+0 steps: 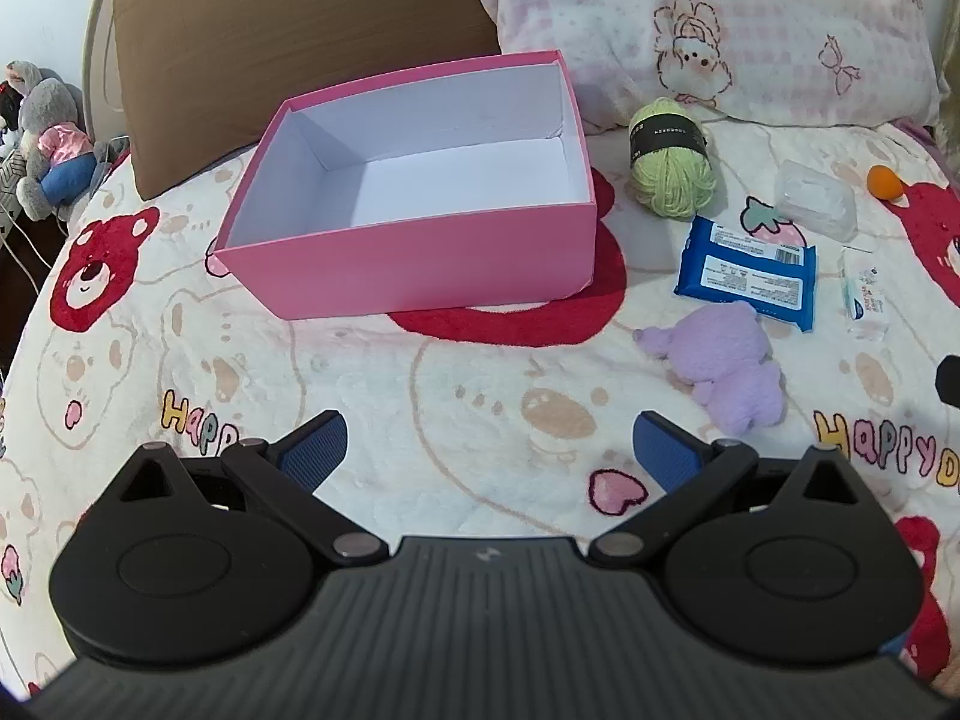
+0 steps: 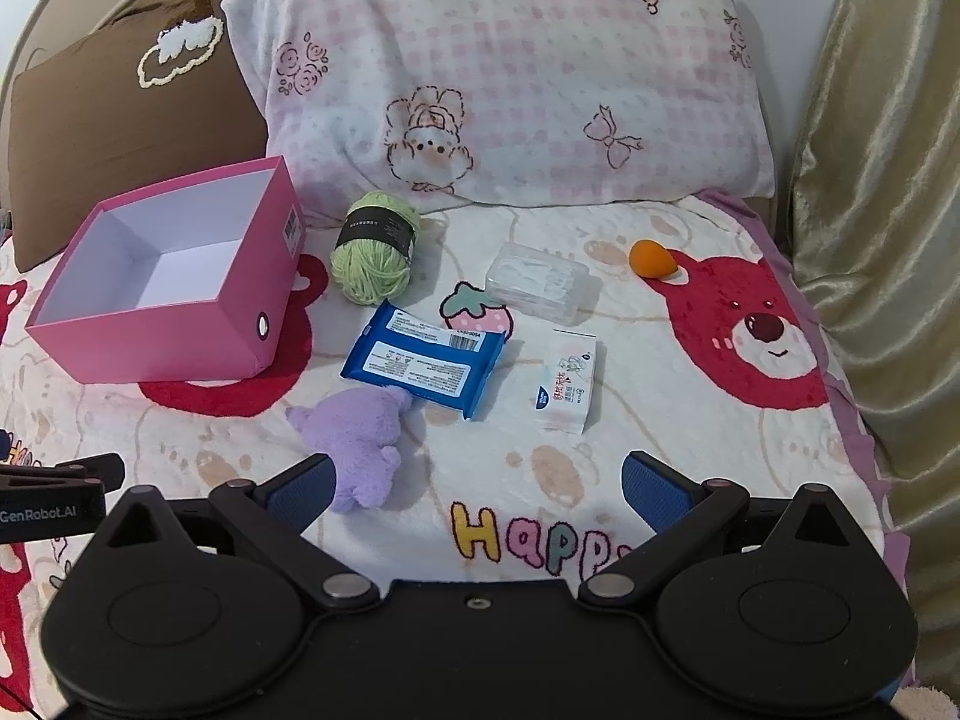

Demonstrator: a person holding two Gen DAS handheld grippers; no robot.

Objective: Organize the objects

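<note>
The pink box sits open and empty on the bed, at about 10 o'clock from the right gripper and at 12 o'clock from the left gripper. A green yarn ball lies just beside the box's right wall. Below the yarn rests a blue wipes pack, its lower edge touching a purple plush toy. At 12 o'clock from the right gripper lies a small tissue packet, with a clear plastic case beyond it and an orange sponge at 1 o'clock (well apart from the box). Both grippers hang spread wide over the blanket, grasping nothing
</note>
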